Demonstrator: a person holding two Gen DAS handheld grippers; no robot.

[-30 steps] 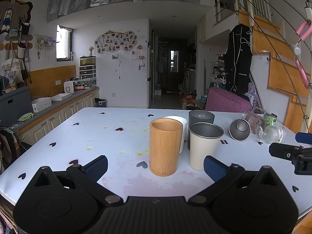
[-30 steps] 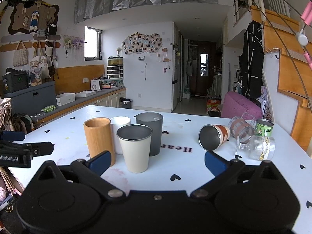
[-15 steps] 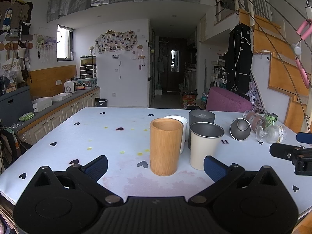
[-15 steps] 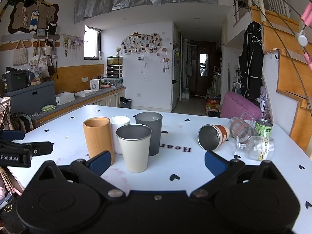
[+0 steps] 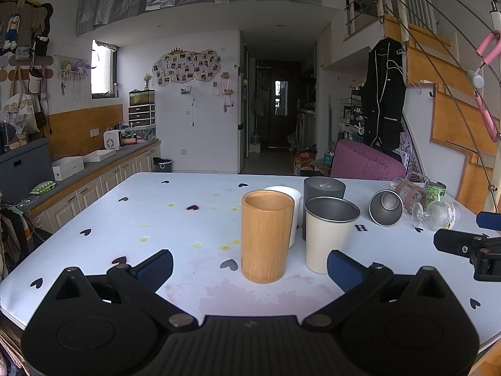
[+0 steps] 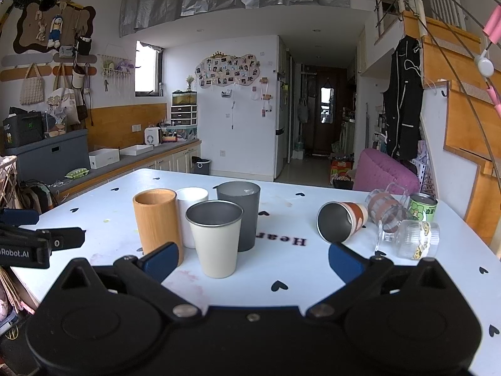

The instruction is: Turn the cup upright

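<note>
A steel cup with an orange-and-white sleeve [image 6: 339, 221] lies on its side on the white table, mouth facing me; it also shows in the left wrist view [image 5: 385, 208]. A glass with brown bands [image 6: 386, 210] and a clear ribbed glass [image 6: 413, 239] lie tipped beside it. My right gripper [image 6: 253, 261] is open and empty, low over the near table edge, short of the fallen cup. My left gripper [image 5: 250, 266] is open and empty, in front of the upright wooden cup [image 5: 266, 235].
Upright cups cluster mid-table: wooden [image 6: 158, 221], white [image 6: 191, 216], cream steel-lined [image 6: 216, 241], dark grey [image 6: 241, 214]. A green can [image 6: 422, 207] stands at the far right. The table [image 5: 156, 213] has heart prints and stains. The right gripper's tip [image 5: 463, 244] shows in the left view.
Nearly nothing has changed. Both grippers stay open with only a slight drift in view. The cups have not moved.
</note>
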